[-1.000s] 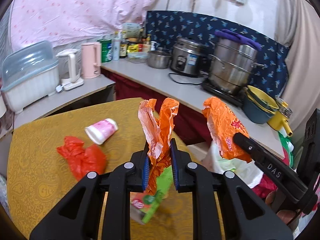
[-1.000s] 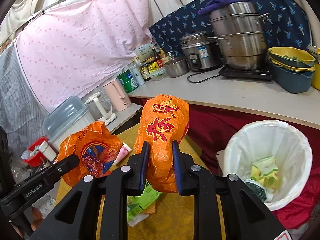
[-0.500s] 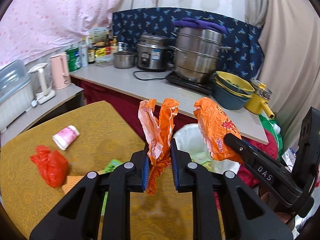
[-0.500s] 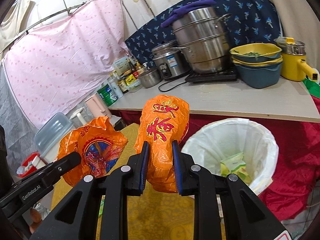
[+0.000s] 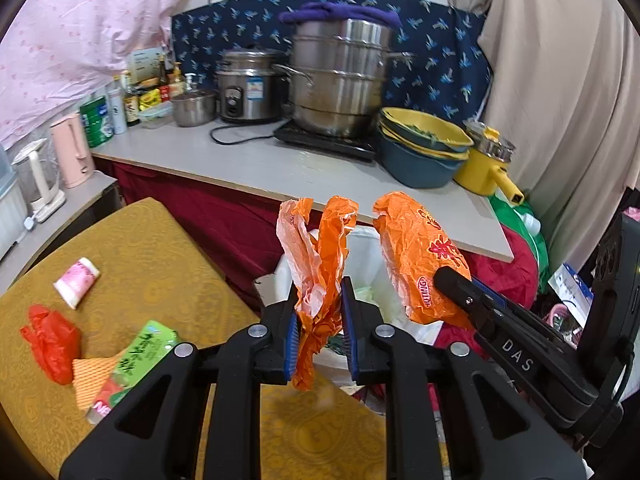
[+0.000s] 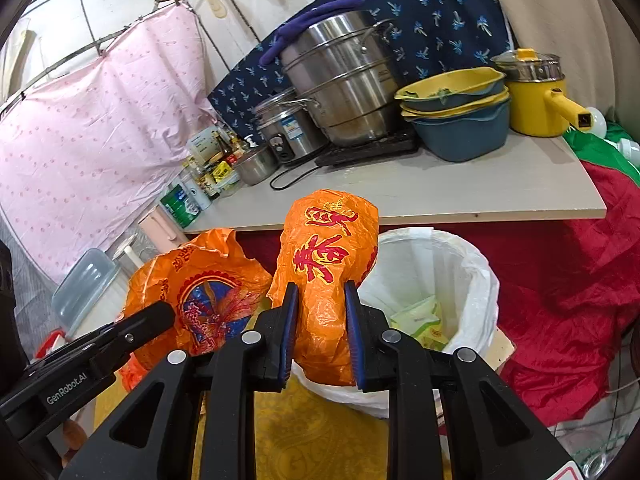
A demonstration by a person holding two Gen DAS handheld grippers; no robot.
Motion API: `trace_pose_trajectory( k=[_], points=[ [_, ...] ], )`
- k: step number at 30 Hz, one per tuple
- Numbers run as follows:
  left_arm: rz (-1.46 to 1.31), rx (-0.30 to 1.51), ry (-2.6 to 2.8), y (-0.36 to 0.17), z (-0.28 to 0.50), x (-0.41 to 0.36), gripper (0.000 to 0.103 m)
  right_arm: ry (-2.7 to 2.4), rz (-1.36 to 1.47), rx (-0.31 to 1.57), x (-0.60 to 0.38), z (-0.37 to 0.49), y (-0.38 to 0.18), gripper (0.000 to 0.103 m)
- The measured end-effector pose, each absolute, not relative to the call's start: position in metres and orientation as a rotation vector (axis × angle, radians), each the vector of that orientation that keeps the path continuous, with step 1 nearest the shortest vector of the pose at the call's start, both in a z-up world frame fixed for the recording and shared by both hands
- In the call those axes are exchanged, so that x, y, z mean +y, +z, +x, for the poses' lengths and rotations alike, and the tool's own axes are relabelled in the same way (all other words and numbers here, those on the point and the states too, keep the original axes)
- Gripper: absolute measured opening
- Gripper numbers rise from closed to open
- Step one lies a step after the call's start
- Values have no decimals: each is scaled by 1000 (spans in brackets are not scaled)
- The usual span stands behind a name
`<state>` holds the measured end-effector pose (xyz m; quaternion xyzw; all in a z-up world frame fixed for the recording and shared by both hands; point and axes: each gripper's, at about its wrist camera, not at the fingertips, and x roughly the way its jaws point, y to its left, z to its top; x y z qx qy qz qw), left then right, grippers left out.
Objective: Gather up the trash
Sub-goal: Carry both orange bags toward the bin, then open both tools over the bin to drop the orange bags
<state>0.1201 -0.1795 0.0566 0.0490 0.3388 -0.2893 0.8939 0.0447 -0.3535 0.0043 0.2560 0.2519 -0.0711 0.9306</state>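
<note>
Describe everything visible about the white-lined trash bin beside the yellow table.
The trash bin is round and open-topped, lined with a thin white plastic bag folded over its rim. It stands upright between the yellow table and the red-skirted counter. Pale green and yellow wrappers lie inside. The right claw holds an orange bag near its rim.
</note>
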Motion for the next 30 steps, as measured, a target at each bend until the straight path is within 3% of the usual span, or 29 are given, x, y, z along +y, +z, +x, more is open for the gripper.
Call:
trace_pose_trajectory(
  k=[21, 23, 27, 30],
  points=[
    [167, 837, -654, 0, 161, -258, 21, -223, 604, 590, -406, 63, -54, 22],
    [164, 846, -648, -3, 166, -260, 31, -224, 607, 598, -409, 67, -57, 29],
    [120, 836, -629, -1, 174, -255, 63, -235, 622, 601, -412, 72, -62, 39],
    [93, 834, -616, 1, 179, -249, 70, -237, 629, 600, -412, 74, -63, 45]
  ],
)
